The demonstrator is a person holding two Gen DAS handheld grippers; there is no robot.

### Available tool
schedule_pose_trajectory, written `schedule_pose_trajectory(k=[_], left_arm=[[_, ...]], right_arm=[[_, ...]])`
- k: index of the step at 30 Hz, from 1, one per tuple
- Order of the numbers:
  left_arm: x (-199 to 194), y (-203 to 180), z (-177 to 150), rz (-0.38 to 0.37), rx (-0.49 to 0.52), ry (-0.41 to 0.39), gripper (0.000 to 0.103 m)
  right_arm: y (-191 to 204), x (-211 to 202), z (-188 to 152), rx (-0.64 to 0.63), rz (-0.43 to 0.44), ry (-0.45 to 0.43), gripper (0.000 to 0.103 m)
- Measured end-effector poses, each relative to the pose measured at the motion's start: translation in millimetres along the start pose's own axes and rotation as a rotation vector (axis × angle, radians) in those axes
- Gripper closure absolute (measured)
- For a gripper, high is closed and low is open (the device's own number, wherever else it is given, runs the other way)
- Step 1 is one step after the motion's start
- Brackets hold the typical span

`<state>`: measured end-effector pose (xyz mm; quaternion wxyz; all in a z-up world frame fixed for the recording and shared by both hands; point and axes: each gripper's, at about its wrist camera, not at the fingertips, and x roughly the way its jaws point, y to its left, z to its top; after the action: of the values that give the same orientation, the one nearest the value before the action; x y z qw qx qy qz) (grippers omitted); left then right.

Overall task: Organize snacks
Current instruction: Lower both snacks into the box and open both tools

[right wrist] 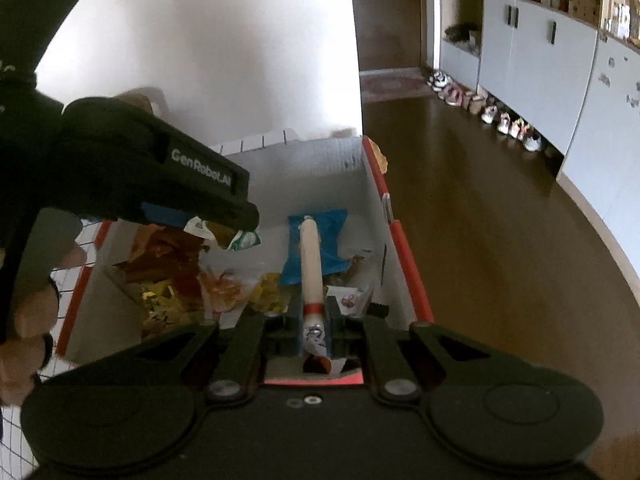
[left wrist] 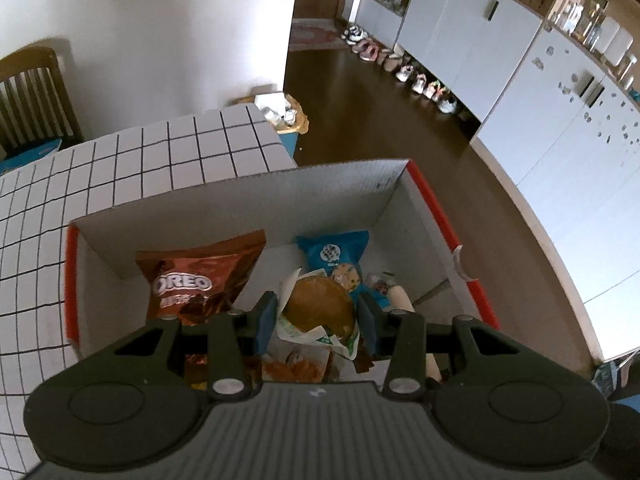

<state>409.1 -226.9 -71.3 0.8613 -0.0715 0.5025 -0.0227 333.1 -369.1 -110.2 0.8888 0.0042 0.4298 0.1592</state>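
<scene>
A: Where's the left gripper (left wrist: pixel 318 316)?
B: Over the box (left wrist: pixel 240 196), its jaws spread either side of a wrapped bun (left wrist: pixel 320 312), which looks held between the pads.
A: And the right gripper (right wrist: pixel 314 316)?
B: Clamped on a sausage stick (right wrist: pixel 310 264) above the box's right side.
A: What's inside?
B: An Oreo bag (left wrist: pixel 192 276) at the left wall, a blue cookie pack (left wrist: pixel 336 256) toward the far right corner.

The left gripper (right wrist: pixel 224 216) covers most of the wrapped bun (right wrist: pixel 240 240) in the right wrist view, leaving only a green-white wrapper corner. The Oreo bag (left wrist: pixel 192 280) has its lower end hidden behind the gripper body. At 1 o'clock, the shelf jars (left wrist: pixel 600 32) are too blurred to read.
</scene>
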Motion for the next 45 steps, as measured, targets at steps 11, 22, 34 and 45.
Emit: schedule_pose_trajectory(k=[11,22,34,45], left_arm=[[25.6,1.8,-2.4,0.032,0.010,0.033,0.060],[16.6,4.0,-5.9,0.024,-0.013,0.010,0.047],[-34.1,17.9,-21.0,-0.014,-0.031,-0.070,0.036],[-95.6,32.4,-49.2,-0.053,0.017,-0.169,0.036]], right_arm=[[-10.7,24.4,1.9,-0.008,0.007,0.059,0.094],[-13.6,25.2,4.8,-0.002,0.015,0.056,0.087],[-8.7,-4.5,0.3,0.001,0.050,0.000,0.067],[8.9,-45.1,-1.9,-0.004,0.071,-0.075,0.049]])
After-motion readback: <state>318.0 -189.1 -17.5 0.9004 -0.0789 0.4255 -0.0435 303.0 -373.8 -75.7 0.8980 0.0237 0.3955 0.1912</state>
